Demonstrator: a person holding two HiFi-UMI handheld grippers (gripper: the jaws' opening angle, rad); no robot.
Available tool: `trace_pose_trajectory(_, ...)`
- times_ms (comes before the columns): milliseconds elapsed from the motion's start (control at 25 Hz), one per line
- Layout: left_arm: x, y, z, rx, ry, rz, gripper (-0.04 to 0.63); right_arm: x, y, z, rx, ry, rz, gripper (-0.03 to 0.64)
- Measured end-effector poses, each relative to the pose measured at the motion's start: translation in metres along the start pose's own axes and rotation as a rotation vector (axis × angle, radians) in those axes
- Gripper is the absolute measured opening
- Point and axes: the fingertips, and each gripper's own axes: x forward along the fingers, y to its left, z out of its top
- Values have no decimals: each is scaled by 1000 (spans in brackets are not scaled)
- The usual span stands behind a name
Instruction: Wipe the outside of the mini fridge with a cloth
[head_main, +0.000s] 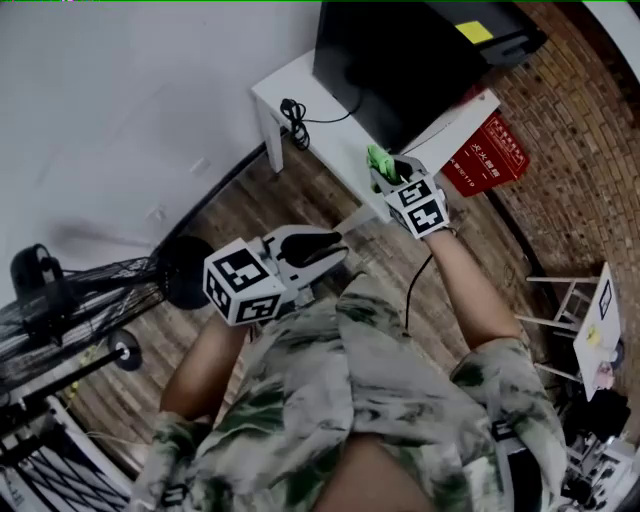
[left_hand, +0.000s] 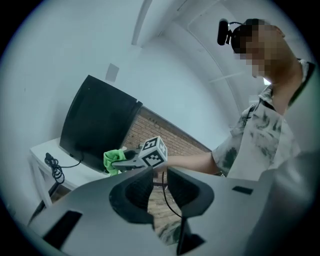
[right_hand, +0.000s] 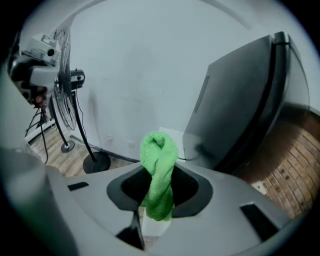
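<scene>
Two grippers, one cloth, one fridge, listed left to right. Standing fan (head_main: 70, 300): wire cage, cut off by the left edge of the head view. Left gripper (head_main: 335, 250): held low over the wood floor, well apart from the fridge, jaws a narrow gap apart with nothing between them (left_hand: 159, 175). White table (head_main: 300, 90): carries a coiled black cable (head_main: 293, 115) and the mini fridge (head_main: 400, 60). Mini fridge: black, plain, glossy sides; its top runs out of the head view and surface detail is lost in the dark. Right gripper (head_main: 385, 168): jaws clamped on a green cloth (right_hand: 159, 170), held just beside the fridge's lower front corner. Cloth: bright green, fluffy, bunched into a twisted roll, its lower end hidden in the jaws; contact with the fridge cannot be made out. Red box (head_main: 490, 155): under the table edge, print too small to read.
</scene>
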Motion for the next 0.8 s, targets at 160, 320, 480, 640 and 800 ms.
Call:
trace_pose_trajectory(160, 23, -13, -2, 35, 33, -31, 95, -57, 5, -20, 108, -60, 10, 121)
trace_pose_trajectory(320, 45, -23, -10, 56, 61, -56, 95, -114, 4, -46, 229, -120, -13, 121)
trace_pose_trajectory(480, 66, -43, -15, 49, 78, -65, 95, -173, 8, -71, 301, -161, -8, 121)
trace_pose_trajectory(640, 100, -80, -23, 57, 93, -73, 95, -235, 12, -103, 356, -216, 12, 121)
trace_pose_trajectory(800, 147, -119, -32, 79, 105, -75, 94, -289, 8, -142, 370, -252, 19, 121)
